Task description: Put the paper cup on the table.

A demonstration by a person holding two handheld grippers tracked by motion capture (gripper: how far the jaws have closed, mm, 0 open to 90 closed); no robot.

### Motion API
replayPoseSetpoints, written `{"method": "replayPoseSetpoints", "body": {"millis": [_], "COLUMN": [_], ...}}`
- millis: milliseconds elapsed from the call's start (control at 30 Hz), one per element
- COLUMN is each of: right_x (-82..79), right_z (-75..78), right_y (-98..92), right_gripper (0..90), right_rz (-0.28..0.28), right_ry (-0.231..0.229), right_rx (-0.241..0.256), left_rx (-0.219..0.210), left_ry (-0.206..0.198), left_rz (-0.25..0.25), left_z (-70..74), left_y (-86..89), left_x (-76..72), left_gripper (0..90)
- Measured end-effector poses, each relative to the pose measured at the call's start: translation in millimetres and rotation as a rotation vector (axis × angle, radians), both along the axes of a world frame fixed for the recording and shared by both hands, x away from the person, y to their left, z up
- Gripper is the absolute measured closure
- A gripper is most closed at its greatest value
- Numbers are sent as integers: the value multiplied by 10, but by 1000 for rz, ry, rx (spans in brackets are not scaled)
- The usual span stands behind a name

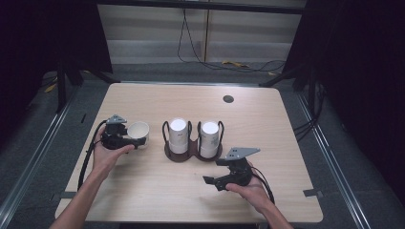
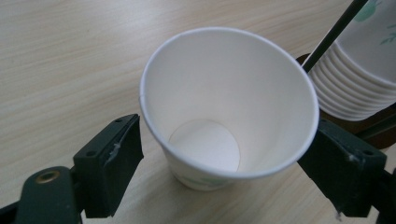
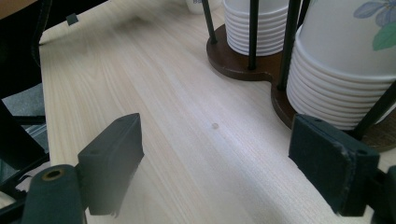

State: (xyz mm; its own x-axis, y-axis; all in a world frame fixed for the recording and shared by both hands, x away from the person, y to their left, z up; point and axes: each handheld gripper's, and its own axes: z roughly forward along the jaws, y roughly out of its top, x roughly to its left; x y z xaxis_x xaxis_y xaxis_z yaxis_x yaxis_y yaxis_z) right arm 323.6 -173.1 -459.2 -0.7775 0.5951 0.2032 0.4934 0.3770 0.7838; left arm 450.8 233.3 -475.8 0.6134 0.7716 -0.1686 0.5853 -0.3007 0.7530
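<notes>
Left gripper (image 2: 219, 154) straddles a paper cup (image 2: 224, 107) near the table's (image 1: 191, 200) left edge, jaws open; squeezing gently should avoid crushing it.

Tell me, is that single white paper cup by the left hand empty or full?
Empty. The left gripper view looks straight into the white paper cup and shows its bare white bottom, with nothing inside.

You have the cup holder (image 1: 191, 153) at the centre of the table (image 1: 267, 119), a cup stack (image 1: 178, 135) in each ring — the second stack (image 1: 209, 138) to its right. Left of the holder stands a single cup (image 1: 139, 133), between your left gripper's (image 1: 125, 140) jaws; your right gripper (image 1: 215, 181) sits lower right of centre, nearer the frame's bottom edge.
</notes>
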Motion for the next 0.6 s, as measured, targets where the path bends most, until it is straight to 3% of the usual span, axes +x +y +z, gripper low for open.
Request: {"method": "replayPoseSetpoints", "body": {"millis": [67, 167, 200, 367, 500, 600], "right_x": [-4, 3, -1, -10, -4, -5], "right_z": [5, 4, 7, 22, 33, 40], "right_y": [-6, -13, -10, -18, -51, -64], "right_gripper": [175, 176, 176, 177, 177, 177], "right_rz": [-3, -7, -5, -13, -34, -46], "right_ry": [1, -1, -2, -8, -13, -15], "right_rx": [3, 2, 4, 5, 9, 10], "left_rx": [-11, 27, 12, 34, 3, 17], "left_ry": [13, 28, 37, 18, 3, -7], "left_rz": [0, 26, 37, 33, 3, 30], "left_z": [-23, -23, -17, 10, 10, 35], "left_y": [28, 53, 65, 120, 193, 212], "left_x": [-21, -50, -56, -132, -241, -326], "left_gripper": [159, 159, 159, 159, 159, 159]}}
